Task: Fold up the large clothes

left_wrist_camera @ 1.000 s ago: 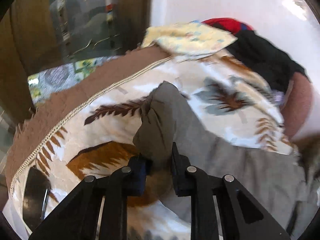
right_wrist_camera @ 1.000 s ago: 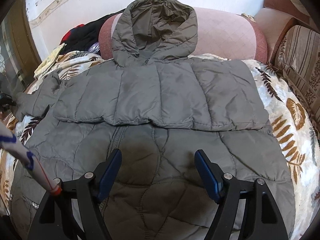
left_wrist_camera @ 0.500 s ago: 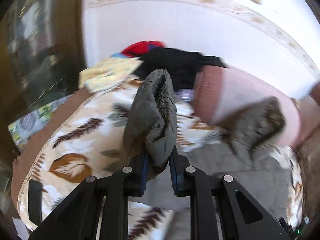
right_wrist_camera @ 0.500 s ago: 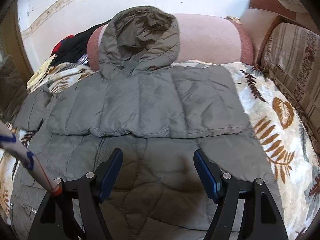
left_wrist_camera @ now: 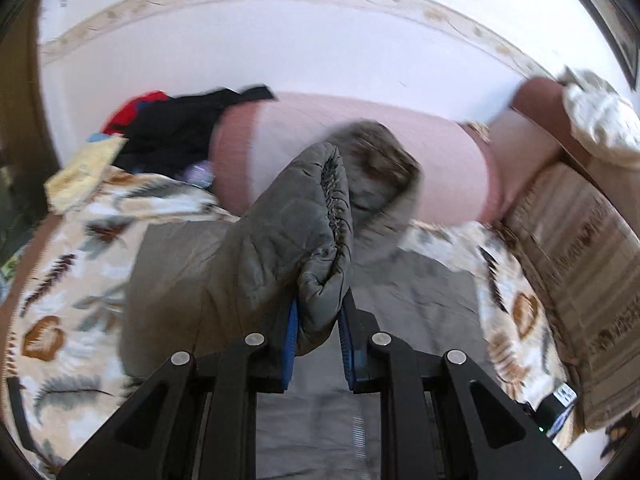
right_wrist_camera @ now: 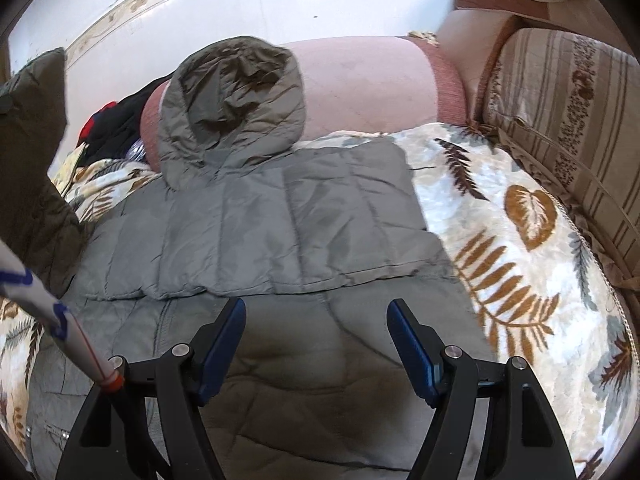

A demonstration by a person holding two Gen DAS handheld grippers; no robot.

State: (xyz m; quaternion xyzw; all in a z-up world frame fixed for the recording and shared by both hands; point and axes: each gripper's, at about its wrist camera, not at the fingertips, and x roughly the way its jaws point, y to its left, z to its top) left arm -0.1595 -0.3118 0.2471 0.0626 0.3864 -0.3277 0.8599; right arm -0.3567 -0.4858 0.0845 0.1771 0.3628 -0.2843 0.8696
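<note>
Grey quilted jacket (right_wrist_camera: pixel 280 232) is what's getting folded, and it's lying flat on a leaf-print blanket (right_wrist_camera: pixel 520 248) over the couch. Nearest up, the left gripper (left_wrist_camera: pixel 318 322) has its jaws clamped tight on the cuff of the left sleeve (left_wrist_camera: pixel 288 240), which is lifted up off the blanket and hanging over the jacket's body. The right gripper (right_wrist_camera: pixel 316 340) hovers just above the lower part of the jacket with its jaws wide apart and nothing between them.

My read is that this is the sleeve-fold step. The other sleeve already looks laid across the chest as a flat band, so this one needs carrying over and setting down on top of it, cuff flat, then let go. The right one could press the body down so it doesn't drag along, since puffy fabric tends to slide and spring back.

Further back, the hood (right_wrist_camera: pixel 232 104) is propped up against a pink bolster (right_wrist_camera: pixel 368 80), so it isn't lying flat and will probably need tucking down later. Off to the left beyond that there's a heap of black and red clothes (left_wrist_camera: pixel 172 128) and a yellowish cloth (left_wrist_camera: pixel 84 172), well clear of the fold. A striped cushion (right_wrist_camera: pixel 568 128) sits on the right. Nothing really blocks the sleeve's path, just the hood bulging up at the top.
</note>
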